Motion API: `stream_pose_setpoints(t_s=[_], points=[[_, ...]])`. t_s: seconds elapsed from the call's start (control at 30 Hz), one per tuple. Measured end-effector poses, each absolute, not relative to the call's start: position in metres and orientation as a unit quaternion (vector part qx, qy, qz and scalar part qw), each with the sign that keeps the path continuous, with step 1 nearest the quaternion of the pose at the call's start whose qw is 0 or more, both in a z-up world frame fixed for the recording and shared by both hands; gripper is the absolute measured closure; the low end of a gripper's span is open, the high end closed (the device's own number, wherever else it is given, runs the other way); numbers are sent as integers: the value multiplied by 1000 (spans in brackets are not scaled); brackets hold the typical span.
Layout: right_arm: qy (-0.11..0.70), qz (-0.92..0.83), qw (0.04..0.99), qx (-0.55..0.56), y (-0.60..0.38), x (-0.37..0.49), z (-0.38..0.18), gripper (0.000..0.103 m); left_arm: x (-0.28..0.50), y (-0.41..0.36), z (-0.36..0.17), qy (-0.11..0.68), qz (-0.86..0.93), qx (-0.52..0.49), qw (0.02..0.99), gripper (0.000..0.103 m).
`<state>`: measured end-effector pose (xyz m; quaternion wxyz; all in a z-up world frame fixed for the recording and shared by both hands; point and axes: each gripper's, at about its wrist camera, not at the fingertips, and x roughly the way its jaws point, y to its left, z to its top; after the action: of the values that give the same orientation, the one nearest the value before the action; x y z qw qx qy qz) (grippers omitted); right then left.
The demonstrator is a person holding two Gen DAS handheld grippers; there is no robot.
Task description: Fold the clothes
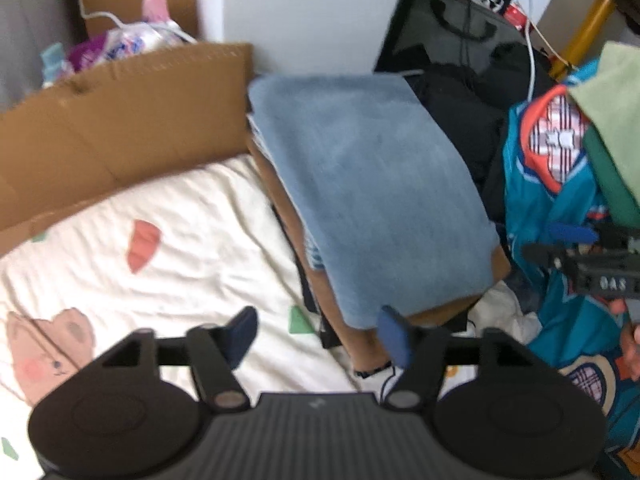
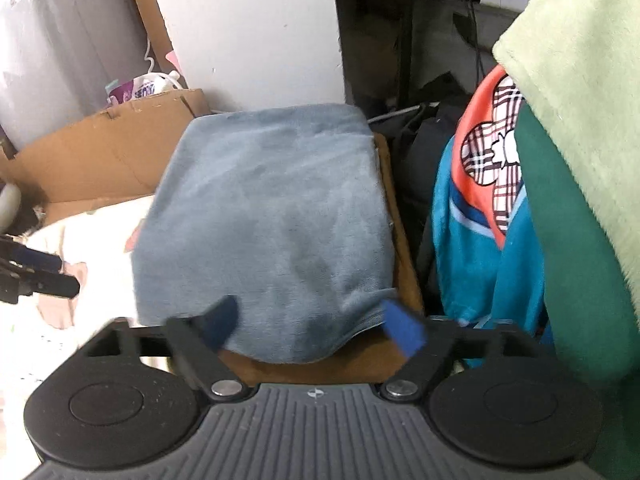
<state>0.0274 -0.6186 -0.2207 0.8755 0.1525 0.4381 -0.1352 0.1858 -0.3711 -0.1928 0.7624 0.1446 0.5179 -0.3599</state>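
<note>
With both tools hovering over a cluttered bed: left gripper [image 1: 318, 334] spread wide, nothing between the fingers, above the cream printed sheet [image 1: 180, 248] at the near end of a folded stack. Right gripper [image 2: 314, 326] likewise spread, empty, low over the near edge of the folded blue garment [image 2: 268, 224]. Blue garment on top of the stack, flat, resting on a brown folded piece [image 2: 404, 264] that pokes out along its right and near edges; darker layers underneath, hard to separate, probably more clothes. Stack just beside an open cardboard box [image 1: 120, 120] on the left. Teal and orange garment [image 2: 476, 232] with plaid patch hanging to the right of the stack, green fleece [image 2: 576, 80] draped over it. Right tool also visible at the right edge of the left wrist view.
</note>
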Motion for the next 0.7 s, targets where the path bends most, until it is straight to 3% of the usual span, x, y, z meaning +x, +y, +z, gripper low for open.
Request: stream_pose_setpoints(t_s=[0.1, 0.4, 0.7], points=[[459, -129, 863, 169, -617, 31, -209, 11, 195, -364, -172, 524, -347, 137, 766, 16], [482, -131, 848, 180, -604, 34, -153, 7, 204, -328, -114, 525, -307, 132, 783, 13], [479, -104, 854, 177, -585, 41, -61, 4, 201, -278, -33, 518, -282, 112, 800, 7]])
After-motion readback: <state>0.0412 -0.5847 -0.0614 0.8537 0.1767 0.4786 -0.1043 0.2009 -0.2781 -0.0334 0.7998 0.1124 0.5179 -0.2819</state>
